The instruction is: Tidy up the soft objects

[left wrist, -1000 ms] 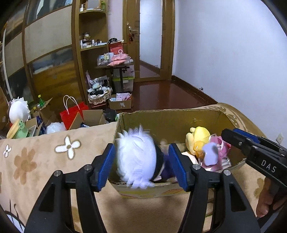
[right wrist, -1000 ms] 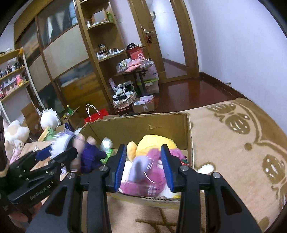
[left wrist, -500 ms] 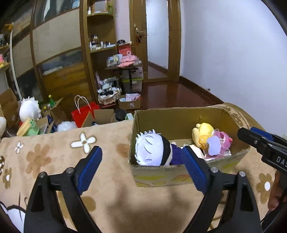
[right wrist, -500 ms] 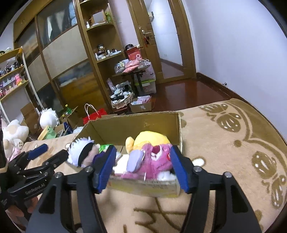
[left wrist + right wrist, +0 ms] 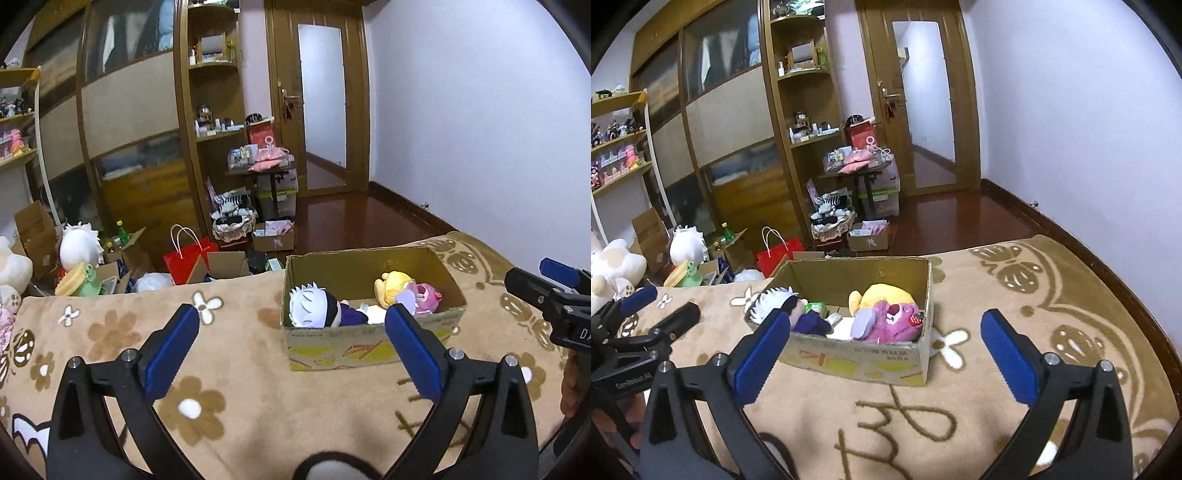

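Left wrist view has the left hand-held gripper [image 5: 291, 343] nearest, jaws wide apart and holding nothing above the flowered blanket [image 5: 110, 332]. Beyond it sits the cardboard box [image 5: 369, 347], where the white-haired doll [image 5: 312, 304], yellow plush [image 5: 393, 286] and pink plush [image 5: 424, 295] lie half hidden by the wall. Right wrist view shows the right hand-held gripper [image 5: 882, 347] equally spread, and a small green item [image 5: 816, 307], possibly a packet, between the toys.

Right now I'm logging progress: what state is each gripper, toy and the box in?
left gripper: open, empty
right gripper: open, empty
brown cardboard box: open-topped, on blanket
white-haired doll: lying in box
yellow plush: in box
pink plush: in box, against yellow plush
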`<state>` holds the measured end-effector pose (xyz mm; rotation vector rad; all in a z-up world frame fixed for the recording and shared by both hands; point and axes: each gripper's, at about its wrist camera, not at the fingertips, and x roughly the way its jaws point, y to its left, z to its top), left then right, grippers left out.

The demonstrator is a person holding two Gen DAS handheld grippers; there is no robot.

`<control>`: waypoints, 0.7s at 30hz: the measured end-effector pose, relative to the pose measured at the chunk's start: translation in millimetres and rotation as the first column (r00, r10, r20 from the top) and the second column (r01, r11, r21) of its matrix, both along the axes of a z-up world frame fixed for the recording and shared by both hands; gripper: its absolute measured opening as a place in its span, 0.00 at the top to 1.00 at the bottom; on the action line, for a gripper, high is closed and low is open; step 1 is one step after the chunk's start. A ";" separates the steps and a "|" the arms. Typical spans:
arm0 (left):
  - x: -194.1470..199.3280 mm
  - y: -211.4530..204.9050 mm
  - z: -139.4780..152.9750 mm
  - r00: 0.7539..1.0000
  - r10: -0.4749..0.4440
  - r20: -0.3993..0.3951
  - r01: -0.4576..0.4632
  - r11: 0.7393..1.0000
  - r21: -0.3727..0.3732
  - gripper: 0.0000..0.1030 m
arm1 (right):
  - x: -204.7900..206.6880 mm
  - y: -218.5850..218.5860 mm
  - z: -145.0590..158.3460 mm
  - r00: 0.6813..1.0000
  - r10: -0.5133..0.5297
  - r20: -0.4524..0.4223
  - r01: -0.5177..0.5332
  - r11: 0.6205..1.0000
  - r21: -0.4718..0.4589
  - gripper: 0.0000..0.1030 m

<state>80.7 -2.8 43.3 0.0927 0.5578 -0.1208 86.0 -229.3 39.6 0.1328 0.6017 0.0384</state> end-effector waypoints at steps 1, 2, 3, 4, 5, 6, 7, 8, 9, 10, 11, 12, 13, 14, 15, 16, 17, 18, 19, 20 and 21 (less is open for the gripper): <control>-5.1 0.9 2.3 1.000 0.000 0.003 0.000 1.000 0.003 0.03 | -6.1 -0.7 3.0 1.000 0.001 0.002 -0.001 1.000 -0.006 0.00; -11.7 2.2 4.9 1.000 0.000 0.007 0.000 1.000 0.008 0.03 | -11.0 -1.3 5.2 1.000 0.001 0.004 -0.001 1.000 -0.010 0.00; -19.0 4.1 7.3 1.000 -0.001 0.011 0.001 1.000 0.011 0.03 | -17.5 -1.8 7.7 1.000 0.000 0.007 0.000 1.000 -0.016 0.00; -23.8 5.7 9.0 1.000 -0.003 0.014 0.003 1.000 0.013 0.03 | -23.7 -2.4 10.1 1.000 -0.005 0.009 0.005 1.000 -0.019 0.00; -30.9 7.9 10.9 1.000 0.003 0.018 -0.003 1.000 0.016 0.03 | -28.6 -2.6 12.1 1.000 -0.006 0.014 0.007 1.000 -0.018 0.00; -35.0 8.4 11.7 1.000 0.009 0.021 -0.010 1.000 0.021 0.03 | -34.8 -4.0 15.1 1.000 -0.009 0.023 0.010 1.000 -0.015 0.00; -39.9 9.5 12.7 1.000 0.013 0.025 -0.013 1.000 0.018 0.03 | -41.0 -5.4 18.0 0.999 -0.018 0.038 0.018 1.000 -0.012 0.00; -43.4 11.1 13.2 0.999 0.019 0.026 -0.019 1.000 0.015 0.03 | -47.9 -6.5 20.5 0.998 -0.026 0.057 0.026 1.000 -0.004 0.00; -46.6 12.3 13.4 0.999 0.024 0.031 -0.024 1.000 0.014 0.03 | -52.3 -5.9 22.5 0.997 -0.027 0.067 0.027 1.000 0.001 0.00; -50.4 13.9 14.2 0.999 0.027 0.040 -0.027 1.000 0.009 0.03 | -58.3 -7.1 23.8 0.997 -0.027 0.077 0.026 1.000 0.005 0.00; -55.2 15.6 14.8 0.998 0.028 0.052 -0.028 1.000 0.005 0.03 | -62.3 -8.0 24.4 0.996 -0.031 0.083 0.031 1.000 0.006 0.00; -58.0 16.4 15.2 0.998 0.024 0.060 -0.025 1.000 0.003 0.03 | -67.6 -9.1 24.8 0.995 -0.038 0.092 0.037 0.999 0.009 0.00; -60.0 17.2 15.1 0.998 0.024 0.064 -0.024 1.000 0.002 0.03 | -72.3 -9.7 24.6 0.994 -0.040 0.099 0.039 0.999 0.010 0.00; -62.0 17.4 14.5 0.997 0.023 0.070 -0.023 1.000 0.002 0.03 | -76.0 -10.1 23.8 0.994 -0.041 0.102 0.040 0.999 0.008 0.00; -63.0 17.5 12.8 0.997 0.023 0.069 -0.023 1.000 0.007 0.03 | -78.5 -10.6 22.7 0.994 -0.039 0.099 0.038 0.999 0.008 0.00; -62.5 17.3 11.1 0.998 0.023 0.063 -0.024 1.000 0.012 0.03 | -79.5 -11.4 20.4 0.996 -0.031 0.089 0.030 0.999 0.012 0.00; -62.0 17.1 8.1 0.998 0.026 0.059 -0.027 0.999 0.018 0.03 | -79.9 -12.2 18.2 0.996 -0.026 0.083 0.025 1.000 0.018 0.00; -62.1 16.1 6.0 0.998 0.027 0.059 -0.028 0.999 0.020 0.03 | -81.0 -13.7 15.1 0.997 -0.027 0.079 0.025 0.999 0.027 0.00; -61.7 15.1 4.3 0.998 0.027 0.059 -0.028 0.999 0.019 0.03 | -81.5 -15.2 11.6 0.997 -0.031 0.074 0.029 0.999 0.033 0.00; -61.5 15.1 4.2 0.998 0.025 0.059 -0.026 1.000 0.015 0.03 | -82.2 -16.7 8.3 0.997 -0.038 0.071 0.035 0.999 0.036 0.00; -61.3 14.6 1.4 0.998 0.024 0.057 -0.025 1.000 0.017 0.03 | -83.2 -16.0 6.1 0.996 -0.042 0.072 0.040 0.999 0.035 0.00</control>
